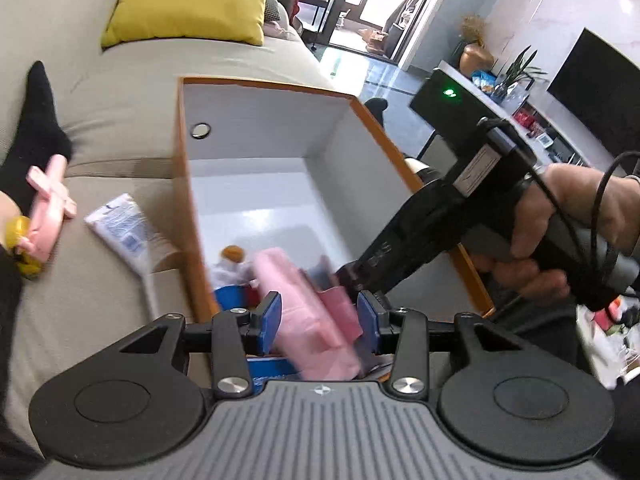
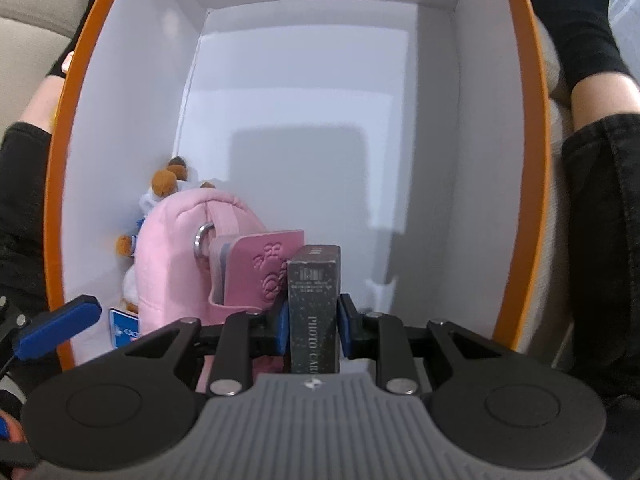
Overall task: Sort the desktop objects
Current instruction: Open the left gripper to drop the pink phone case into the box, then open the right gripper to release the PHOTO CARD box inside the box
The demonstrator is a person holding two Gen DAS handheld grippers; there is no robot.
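An orange-rimmed white box (image 1: 264, 85) (image 2: 60, 160) stands on the sofa. In its near corner are a pink plush pouch (image 2: 176, 248) with a pink embossed tag (image 2: 260, 268), a brown-and-white plush toy (image 2: 164, 188) and a blue item (image 2: 124, 328). My left gripper (image 1: 318, 316) is open at the box's near rim; the blurred pink pouch (image 1: 304, 312) shows between its blue pads, but it rests in the box. One left fingertip (image 2: 56, 328) sits clear of the pouch. My right gripper (image 2: 314, 324) (image 1: 346, 276) points down into the box, shut on a dark photo card box (image 2: 314, 304).
On the sofa left of the box lie a white tube (image 1: 120, 224), a pink cross-shaped piece (image 1: 52, 196) and a yellow object (image 1: 20, 240). A person's black-socked foot (image 1: 36, 120) (image 2: 580, 20) rests on either side. A yellow cushion (image 1: 188, 0) leans at the back.
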